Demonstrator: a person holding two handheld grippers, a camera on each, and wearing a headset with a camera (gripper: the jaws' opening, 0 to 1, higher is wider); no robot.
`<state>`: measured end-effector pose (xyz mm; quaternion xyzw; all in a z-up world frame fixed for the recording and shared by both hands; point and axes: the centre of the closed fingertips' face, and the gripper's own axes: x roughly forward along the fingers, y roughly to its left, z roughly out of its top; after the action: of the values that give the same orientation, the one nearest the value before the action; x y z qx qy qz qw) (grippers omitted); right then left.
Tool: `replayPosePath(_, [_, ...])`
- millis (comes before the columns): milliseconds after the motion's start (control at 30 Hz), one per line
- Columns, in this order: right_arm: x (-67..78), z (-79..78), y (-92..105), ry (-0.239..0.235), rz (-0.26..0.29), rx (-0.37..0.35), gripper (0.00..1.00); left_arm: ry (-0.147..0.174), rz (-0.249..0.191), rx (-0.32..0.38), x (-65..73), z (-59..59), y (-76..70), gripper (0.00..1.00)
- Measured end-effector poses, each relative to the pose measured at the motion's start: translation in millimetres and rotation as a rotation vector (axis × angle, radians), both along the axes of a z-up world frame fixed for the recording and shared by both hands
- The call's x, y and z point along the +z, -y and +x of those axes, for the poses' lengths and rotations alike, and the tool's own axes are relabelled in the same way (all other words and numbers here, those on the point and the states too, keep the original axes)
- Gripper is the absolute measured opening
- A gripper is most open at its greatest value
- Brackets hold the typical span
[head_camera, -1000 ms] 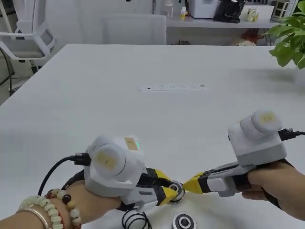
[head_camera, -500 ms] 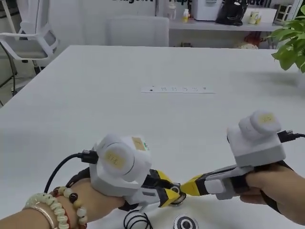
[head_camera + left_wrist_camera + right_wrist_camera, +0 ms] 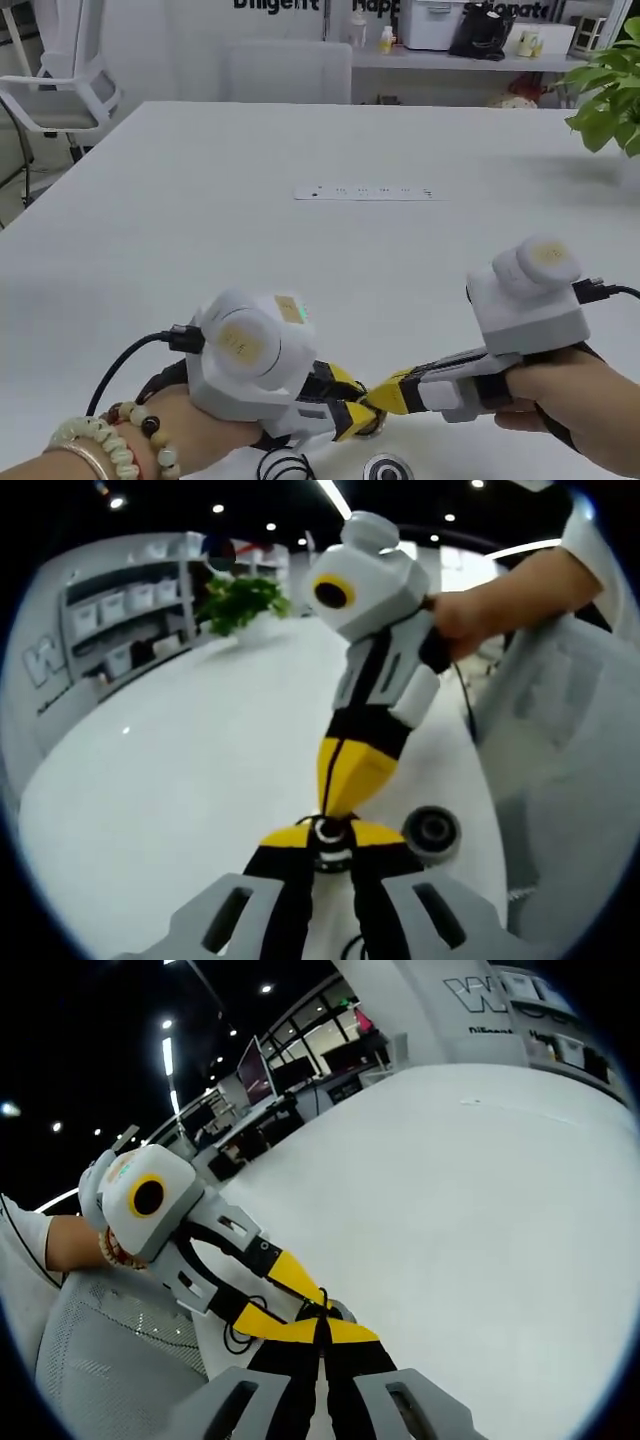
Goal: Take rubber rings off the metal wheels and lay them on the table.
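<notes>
left gripper (image 3: pixel 353 411) pinches a metal wheel (image 3: pixel 328 831); right gripper (image 3: pixel 386 395), tips pressed together, angles down onto it.

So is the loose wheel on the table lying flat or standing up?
Lying flat: the loose wheel rests on the table with its round face and centre hole pointing up.

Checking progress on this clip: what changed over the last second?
The right tool has edged its tip in against the wheel that the left tool holds clamped. The second wheel and the loose black rings lie where they were; the rest is camera shift.
</notes>
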<state>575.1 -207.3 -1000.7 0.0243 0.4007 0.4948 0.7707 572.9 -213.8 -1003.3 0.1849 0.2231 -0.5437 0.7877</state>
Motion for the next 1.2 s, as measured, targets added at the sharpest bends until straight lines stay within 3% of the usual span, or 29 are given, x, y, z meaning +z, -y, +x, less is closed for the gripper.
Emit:
replayPosePath(133, [0.6,1.0,2.6,0.004,-0.003,-0.003,0.00,-0.015,0.005,-0.007,2.5,0.0,0.1,0.15])
replayPosePath(333, [6.4,4.4,5.2,0.009,0.011,-0.021,0.00,-0.039,-0.001,-0.065,13.4,-11.6,0.9,0.27])
replayPosePath(533, [13.2,8.6,8.7,0.015,0.025,-0.047,0.00,-0.052,-0.033,-0.088,35.8,-14.6,-3.2,0.39])
replayPosePath(767, [21.1,13.8,15.7,0.022,0.040,-0.072,0.00,-0.023,-0.031,-0.111,58.2,-18.4,-15.4,0.47])
replayPosePath(1200, [40.0,14.9,24.5,0.038,0.064,-0.096,0.00,0.043,-0.031,-0.071,97.3,-27.0,-59.0,0.59])
